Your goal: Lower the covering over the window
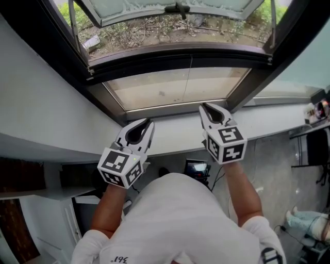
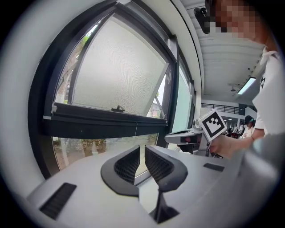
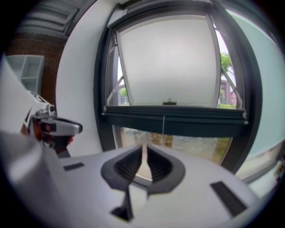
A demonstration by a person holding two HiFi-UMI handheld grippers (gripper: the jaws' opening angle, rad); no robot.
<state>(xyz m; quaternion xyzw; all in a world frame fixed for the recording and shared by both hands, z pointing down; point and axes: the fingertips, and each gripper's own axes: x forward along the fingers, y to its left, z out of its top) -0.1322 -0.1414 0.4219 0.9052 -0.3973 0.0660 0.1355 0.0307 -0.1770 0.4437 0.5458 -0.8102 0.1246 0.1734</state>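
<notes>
The window has a dark frame, and its upper sash (image 1: 170, 7) is tilted outward; the sash's frosted pane (image 3: 169, 62) fills the right gripper view. Under it runs a dark crossbar (image 1: 180, 54) (image 3: 173, 116) (image 2: 102, 120). A thin cord (image 1: 190, 72) (image 3: 163, 124) (image 2: 136, 129) hangs from the bar in front of the lower pane (image 1: 175, 87). Both grippers hover over the white sill (image 1: 170, 134), on either side of the cord and apart from it. My left gripper (image 1: 150, 122) (image 2: 141, 149) is shut but for a thin slit, with nothing in it. My right gripper (image 1: 202, 106) (image 3: 144, 147) looks the same.
White wall (image 1: 41, 93) flanks the window on the left. Below the sill stands a small screen (image 1: 197, 168). A dark desk with objects (image 1: 314, 111) is at the right, and a person's feet (image 1: 309, 221) rest on the floor. Other people (image 2: 247, 127) sit far back in the room.
</notes>
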